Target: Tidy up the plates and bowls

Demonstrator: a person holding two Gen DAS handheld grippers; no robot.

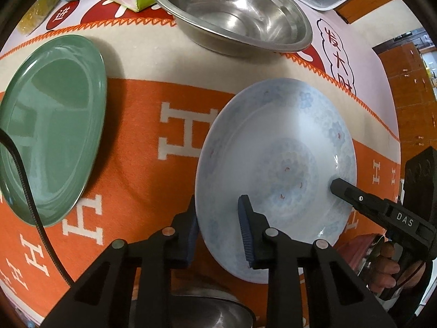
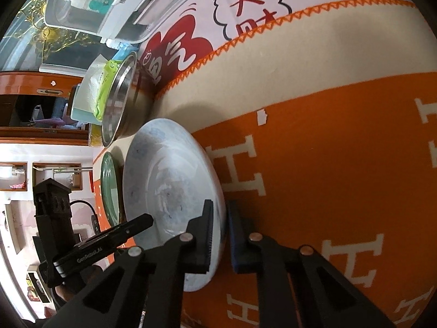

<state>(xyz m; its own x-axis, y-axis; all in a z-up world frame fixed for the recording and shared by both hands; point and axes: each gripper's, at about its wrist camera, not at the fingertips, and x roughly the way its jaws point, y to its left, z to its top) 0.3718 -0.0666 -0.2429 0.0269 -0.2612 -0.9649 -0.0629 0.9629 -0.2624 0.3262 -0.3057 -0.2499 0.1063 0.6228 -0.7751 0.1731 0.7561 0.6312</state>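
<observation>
Pale blue floral plate [image 1: 275, 164] sits on the orange cloth [image 1: 142, 164] over the tabletop. Left gripper [image 1: 218, 227] jaws pinch its rim at 6 o'clock; right gripper [image 2: 220, 235] jaws pinch the rim at 3 o'clock. Green plate [image 1: 52, 125] lies at 9 o'clock, steel bowl [image 1: 232, 13] at 12
</observation>
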